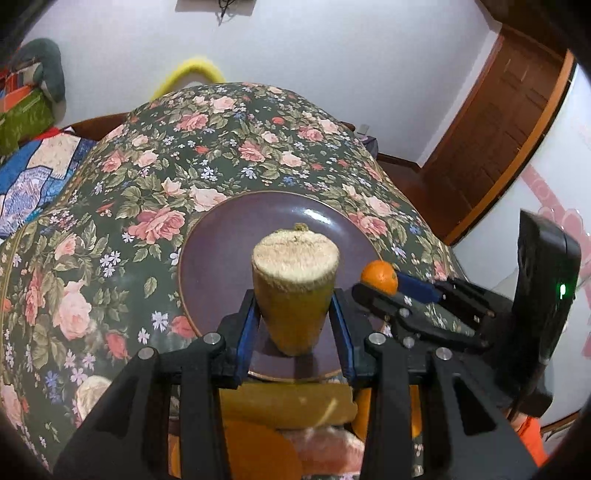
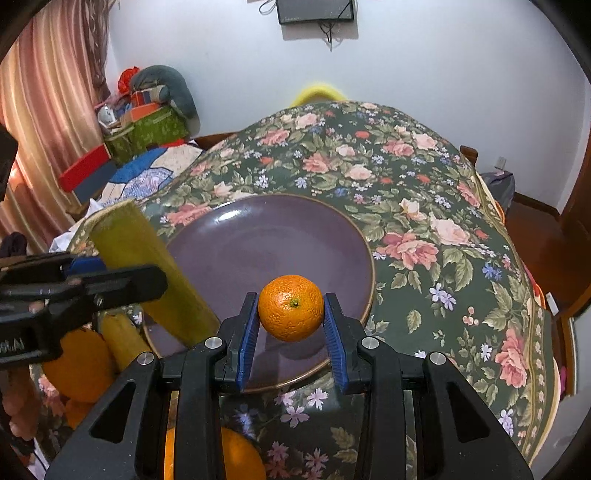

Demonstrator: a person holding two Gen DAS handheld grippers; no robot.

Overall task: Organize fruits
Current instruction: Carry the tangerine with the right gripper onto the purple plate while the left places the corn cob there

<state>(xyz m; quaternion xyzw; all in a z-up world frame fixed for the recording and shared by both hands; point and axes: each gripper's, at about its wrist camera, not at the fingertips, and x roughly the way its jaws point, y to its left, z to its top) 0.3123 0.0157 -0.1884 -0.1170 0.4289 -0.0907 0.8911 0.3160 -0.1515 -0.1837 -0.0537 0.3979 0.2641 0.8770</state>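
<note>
We saw white walls [image 2: 424, 66], a wooden door [image 1: 491, 122], pink striped curtains [image 2: 48, 110], a wall-mounted screen [image 2: 316, 11], and a floral-clothed table [image 2: 406, 192] beside cluttered boxes [image 2: 147, 125].

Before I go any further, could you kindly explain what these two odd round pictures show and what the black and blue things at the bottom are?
Each picture comes from a wide-angle camera fixed on a hand-held claw, looking along its two blue-padded fingers; a person carries one claw in each hand. In the left claw's view, the left claw grips a yellowish cut stalk, possibly sugarcane. In the right claw's view, the right claw grips an orange. Both are held over a purple plate, which sits on a flowered tablecloth. More oranges wait near the front edge.
</note>
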